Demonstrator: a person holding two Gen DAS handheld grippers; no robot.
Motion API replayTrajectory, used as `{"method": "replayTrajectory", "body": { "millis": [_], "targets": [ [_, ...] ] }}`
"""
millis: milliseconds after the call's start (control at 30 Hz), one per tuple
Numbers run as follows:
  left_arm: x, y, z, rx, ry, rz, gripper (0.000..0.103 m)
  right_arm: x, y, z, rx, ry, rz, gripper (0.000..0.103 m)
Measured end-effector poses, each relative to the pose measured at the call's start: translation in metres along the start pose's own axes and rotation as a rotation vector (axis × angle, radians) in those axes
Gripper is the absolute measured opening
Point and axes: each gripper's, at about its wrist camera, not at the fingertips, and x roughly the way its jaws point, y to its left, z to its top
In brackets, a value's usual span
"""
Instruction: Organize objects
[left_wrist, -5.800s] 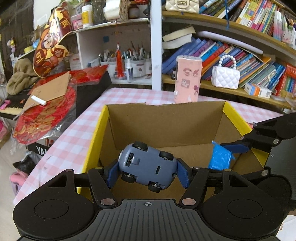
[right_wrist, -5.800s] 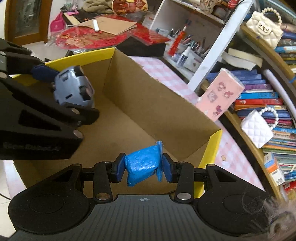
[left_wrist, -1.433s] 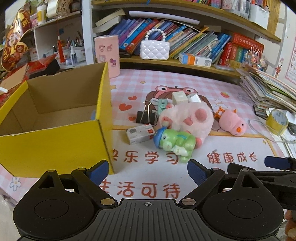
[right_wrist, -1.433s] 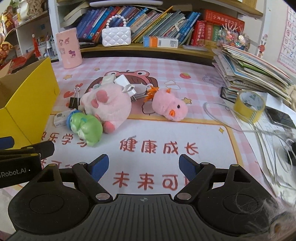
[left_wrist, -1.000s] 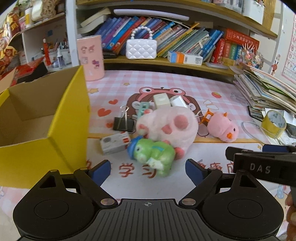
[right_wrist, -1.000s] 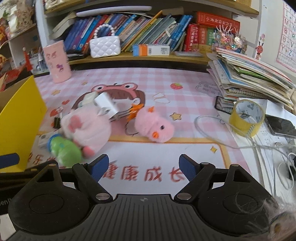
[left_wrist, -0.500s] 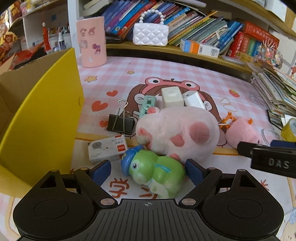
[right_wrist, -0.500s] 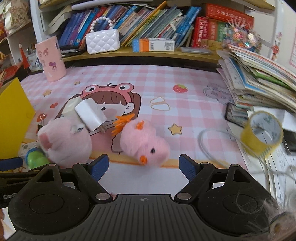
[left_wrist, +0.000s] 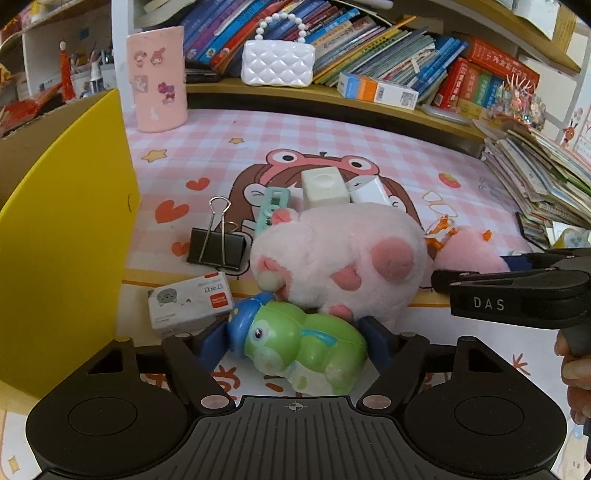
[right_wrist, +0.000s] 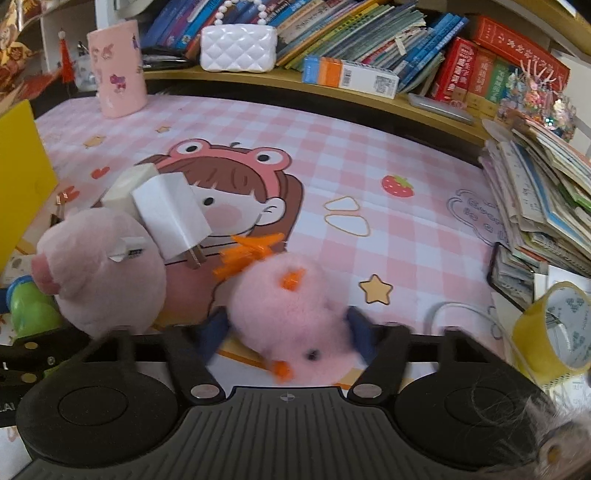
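The green toy (left_wrist: 299, 345) lies on its side on the counter (left_wrist: 221, 147), blue cap pointing toward the yellow box (left_wrist: 62, 236). It sits between the pads of my left tongs (left_wrist: 295, 341), which are closing; both blue pads appear to touch its sides, though its body hides the contact on the right.

The small pink chick (right_wrist: 291, 317) lies between the pads of my right tongs (right_wrist: 286, 332), beak toward the camera. These tongs are also closing. The pads are blurred, so I cannot confirm a firm grip; they stand at the fluff on both sides.

Just behind the green toy, touching it, is the large pink plush (left_wrist: 340, 258). Against the plush's far side rest a cream block (left_wrist: 323, 184), a white charger plug (right_wrist: 171, 216) and a mint-green clip (left_wrist: 271, 208). A black binder clip (left_wrist: 216, 249) stands to the left of the plush, and a small staple box (left_wrist: 190, 304) lies between it and the green toy, near the yellow box wall.

Farther out:
- a pink cup (left_wrist: 157, 77) at the back of the counter;
- a white quilted purse (left_wrist: 277, 64) on the shelf with the books (left_wrist: 388, 48);
- a paper stack (right_wrist: 543, 206) and a yellow tape roll (right_wrist: 554, 328) at the right edge.
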Motion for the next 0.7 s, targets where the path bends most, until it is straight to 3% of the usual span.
{"method": "replayTrajectory", "body": {
  "millis": [367, 700],
  "targets": [
    [-0.041, 0.012, -0.004, -0.035, -0.062, -0.03, 0.073, -0.038, 0.007, -0.008, 0.081, -0.045, 0.01, 0.056],
    [-0.071, 0.02, -0.026, -0.049, -0.067, -0.084, 0.073, -0.08, 0.021, -0.028, 0.174, -0.064, 0.027, 0.056]
  ]
}}
